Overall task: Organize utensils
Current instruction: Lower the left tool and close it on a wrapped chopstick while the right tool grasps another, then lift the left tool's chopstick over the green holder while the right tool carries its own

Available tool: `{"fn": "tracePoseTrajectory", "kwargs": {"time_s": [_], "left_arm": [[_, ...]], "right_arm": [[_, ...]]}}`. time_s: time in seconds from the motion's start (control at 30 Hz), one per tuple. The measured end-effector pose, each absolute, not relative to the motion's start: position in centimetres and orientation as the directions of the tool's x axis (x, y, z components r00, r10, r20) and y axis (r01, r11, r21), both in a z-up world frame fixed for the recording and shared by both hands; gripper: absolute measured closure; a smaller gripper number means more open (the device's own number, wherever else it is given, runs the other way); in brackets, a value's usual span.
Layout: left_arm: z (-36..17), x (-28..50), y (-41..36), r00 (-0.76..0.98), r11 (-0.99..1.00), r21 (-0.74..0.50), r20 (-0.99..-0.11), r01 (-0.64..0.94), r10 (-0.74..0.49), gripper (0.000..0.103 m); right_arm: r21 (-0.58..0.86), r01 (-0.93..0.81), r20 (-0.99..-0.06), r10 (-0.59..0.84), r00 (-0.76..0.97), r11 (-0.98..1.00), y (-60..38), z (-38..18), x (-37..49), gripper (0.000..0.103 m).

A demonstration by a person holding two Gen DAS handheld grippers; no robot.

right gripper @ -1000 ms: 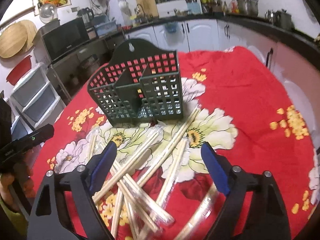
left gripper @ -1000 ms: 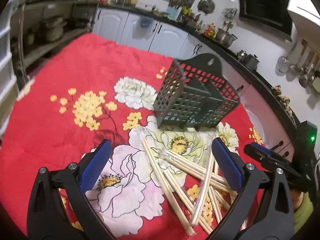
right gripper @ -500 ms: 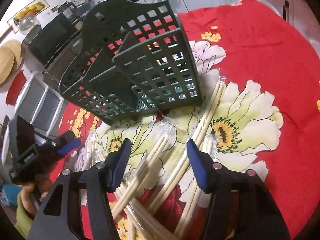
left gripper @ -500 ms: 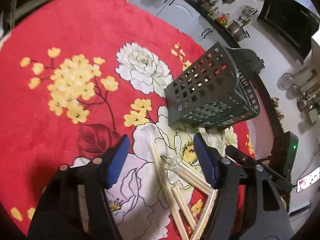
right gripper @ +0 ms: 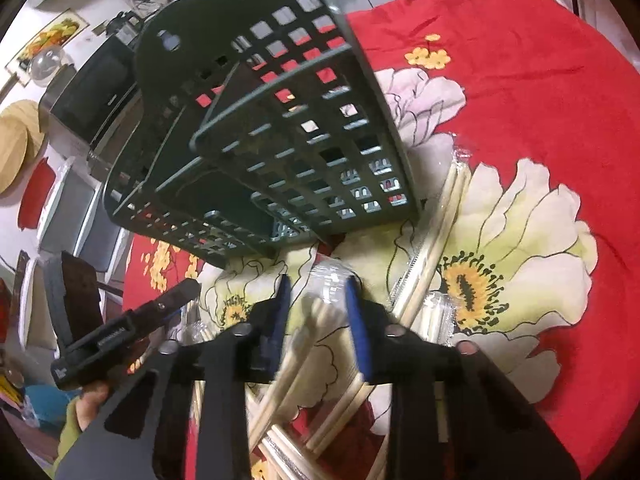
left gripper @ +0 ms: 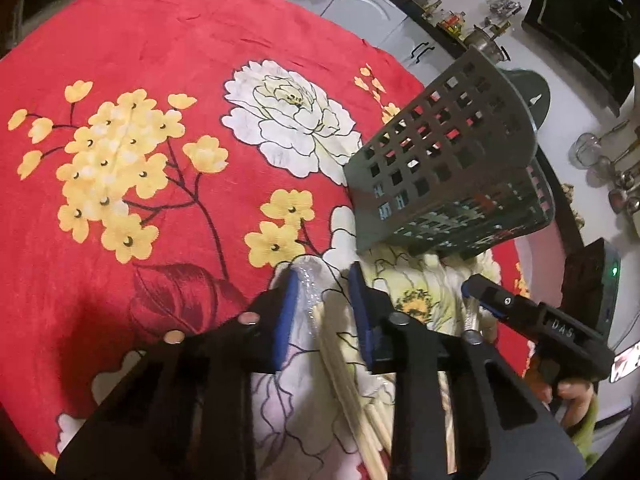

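Observation:
A dark green slotted utensil holder [left gripper: 440,168] [right gripper: 280,120] stands on the red flowered tablecloth [left gripper: 160,80]. Several pairs of wooden chopsticks in clear wrappers lie in a loose pile in front of it. My left gripper [left gripper: 322,292] points down over one wrapped pair [left gripper: 332,344]. Its jaws are closing with the wrapper's end between them, and a gap shows beside the right pad. My right gripper [right gripper: 318,300] is closing the same way around another wrapped pair [right gripper: 316,316], with a gap at its left pad. Each gripper shows in the other's view, the right [left gripper: 480,292] and the left [right gripper: 176,300].
More wrapped chopsticks [right gripper: 440,232] lie to the right of the holder's foot. The table's far edge meets white kitchen cabinets [left gripper: 360,0] and a dark counter with pots. A microwave [right gripper: 96,84] and plastic drawers [right gripper: 72,208] stand beyond the left side.
Both grippers dropped toward the chopstick pile and tilted further down. Their jaws went from wide open to narrow, each now around the end of one wrapped pair.

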State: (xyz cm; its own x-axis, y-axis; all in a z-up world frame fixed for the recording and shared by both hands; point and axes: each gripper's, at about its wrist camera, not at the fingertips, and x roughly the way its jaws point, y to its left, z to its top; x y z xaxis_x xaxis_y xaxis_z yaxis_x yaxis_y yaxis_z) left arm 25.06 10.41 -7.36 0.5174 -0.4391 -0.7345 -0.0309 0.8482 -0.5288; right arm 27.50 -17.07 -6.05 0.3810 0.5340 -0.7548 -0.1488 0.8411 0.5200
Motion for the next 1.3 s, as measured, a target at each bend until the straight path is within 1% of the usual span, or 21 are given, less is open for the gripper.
{"fn": "tracePoseTrajectory", "kwargs": {"time_s": [0.07,0.1,0.13,0.23,0.33,0.53,0.8,1.0,1.3], "left_arm": [[-7.5,25.2,10.3,0.517,0.855,-0.518,-0.738,-0.024,-0.433,0.093],[-7.5,25.3,10.3,0.518,0.856,-0.516,-0.738,-0.021,-0.432,0.094],[-7.6,25.3,10.3,0.519,0.858,-0.512,-0.740,-0.021,-0.429,0.098],[-7.5,25.3,10.3,0.521,0.856,-0.517,-0.732,-0.004,-0.439,0.101],[-6.3,24.8,9.8,0.543,0.867,-0.497,-0.719,0.035,-0.434,0.101],[-2.2,22.8,8.9,0.609,0.889,-0.438,-0.671,0.134,-0.423,0.102],[4.8,19.8,7.6,0.695,0.892,-0.375,-0.571,0.252,-0.437,0.102],[9.2,18.8,5.8,0.734,0.891,-0.320,-0.511,0.321,-0.448,0.102],[13.4,19.3,3.0,0.768,0.890,-0.255,-0.450,0.378,-0.456,0.102]], "right_arm": [[0.517,-0.150,-0.753,0.531,0.388,0.843,-17.3,-6.2,27.4,0.089],[0.516,-0.156,-0.749,0.532,0.395,0.842,-17.5,-6.1,27.3,0.093],[0.514,-0.163,-0.746,0.533,0.400,0.842,-17.6,-6.1,27.1,0.095],[0.506,-0.186,-0.734,0.534,0.420,0.842,-18.0,-5.6,26.6,0.095],[0.490,-0.224,-0.715,0.535,0.450,0.842,-18.2,-4.4,25.8,0.096],[0.446,-0.309,-0.659,0.541,0.522,0.840,-18.3,-0.7,23.8,0.096],[0.385,-0.415,-0.563,0.566,0.603,0.825,-18.4,5.0,20.9,0.098],[0.334,-0.456,-0.500,0.565,0.656,0.825,-18.0,8.3,19.2,0.098],[0.191,-0.463,-0.373,0.501,0.781,0.865,-18.6,13.2,17.6,0.098]]}}
